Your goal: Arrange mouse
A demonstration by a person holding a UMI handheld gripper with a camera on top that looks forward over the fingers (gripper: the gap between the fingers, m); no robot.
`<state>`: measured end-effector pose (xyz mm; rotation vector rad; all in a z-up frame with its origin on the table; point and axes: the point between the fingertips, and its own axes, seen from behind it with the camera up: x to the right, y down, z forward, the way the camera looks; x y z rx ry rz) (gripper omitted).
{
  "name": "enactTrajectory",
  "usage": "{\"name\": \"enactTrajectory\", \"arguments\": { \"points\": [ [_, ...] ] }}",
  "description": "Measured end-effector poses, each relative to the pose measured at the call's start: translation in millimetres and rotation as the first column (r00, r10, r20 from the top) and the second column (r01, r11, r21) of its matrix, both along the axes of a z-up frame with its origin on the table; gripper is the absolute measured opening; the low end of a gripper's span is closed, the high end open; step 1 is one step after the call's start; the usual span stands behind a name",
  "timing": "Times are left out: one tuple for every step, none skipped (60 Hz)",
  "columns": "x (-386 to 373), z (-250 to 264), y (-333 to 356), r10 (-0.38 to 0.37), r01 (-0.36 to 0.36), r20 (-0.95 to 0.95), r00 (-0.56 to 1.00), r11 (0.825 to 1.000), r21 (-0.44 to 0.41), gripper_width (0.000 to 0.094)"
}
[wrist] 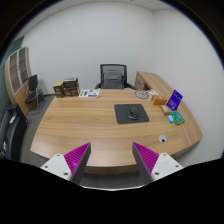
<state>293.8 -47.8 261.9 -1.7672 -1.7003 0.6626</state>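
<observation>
A dark grey mouse pad (130,113) lies on the wooden desk (90,125), far beyond my fingers. A small dark thing (158,100), possibly the mouse, lies just right of the pad's far corner; it is too small to tell for sure. My gripper (112,160) is open and empty, held above the desk's near edge. Its purple pads (150,156) stand wide apart with nothing between them.
A purple box (176,99) and a teal item (176,117) sit at the desk's right. Books (67,88) and papers (90,93) lie at the far left. A black office chair (114,76) stands behind the desk. A shelf (18,72) lines the left wall.
</observation>
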Motion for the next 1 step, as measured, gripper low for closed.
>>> {"name": "enactTrajectory", "arguments": {
  "points": [
    [0.5, 0.2, -0.1, -0.001, 0.001, 0.001, 1.0, 1.0, -0.001, 0.0862]
  ]
}}
